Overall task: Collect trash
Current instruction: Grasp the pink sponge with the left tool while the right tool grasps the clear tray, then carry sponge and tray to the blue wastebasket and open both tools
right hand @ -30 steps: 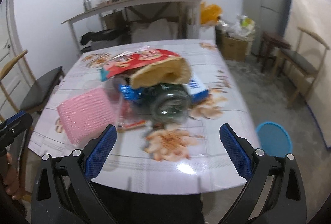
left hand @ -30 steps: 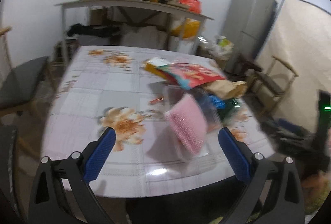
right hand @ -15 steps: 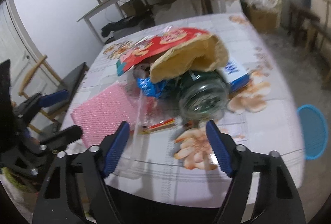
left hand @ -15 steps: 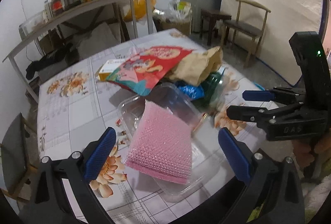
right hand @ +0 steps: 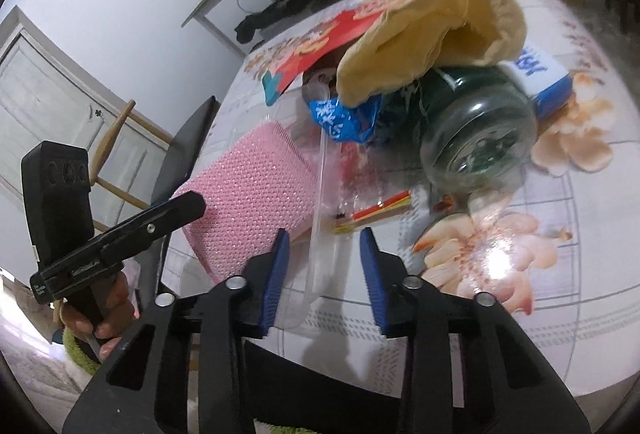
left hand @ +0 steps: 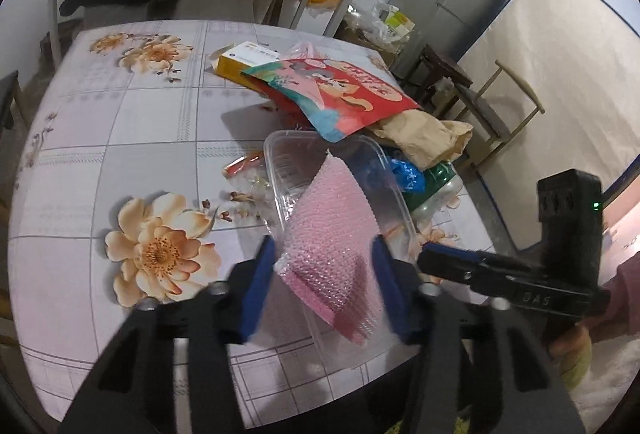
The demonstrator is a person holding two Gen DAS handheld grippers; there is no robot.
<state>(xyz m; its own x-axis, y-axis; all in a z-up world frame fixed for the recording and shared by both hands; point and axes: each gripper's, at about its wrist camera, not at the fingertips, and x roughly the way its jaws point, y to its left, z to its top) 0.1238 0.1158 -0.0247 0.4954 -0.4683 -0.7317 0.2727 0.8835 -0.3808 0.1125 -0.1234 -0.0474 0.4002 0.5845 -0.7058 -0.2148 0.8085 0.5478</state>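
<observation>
Between the left tongs (left hand: 324,262) sits a pink bubble-wrap pouch (left hand: 336,234), bumpy and shiny. Ahead lies a clear smooth plastic tray (left hand: 304,153), crumpled matt brown paper bag (left hand: 420,137), and glossy table (left hand: 120,137).

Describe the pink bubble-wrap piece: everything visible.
The pink bubble wrap is a soft rectangular pouch or folded sheet, dotted with small bubbles, with layered edges showing at its near corner. It lies tilted in the clear plastic container near the table's front edge, one corner pointing up toward the pile. The left gripper, whose jaws have just been closing, straddles its near end; whether the pads touch it cannot be told.
</observation>
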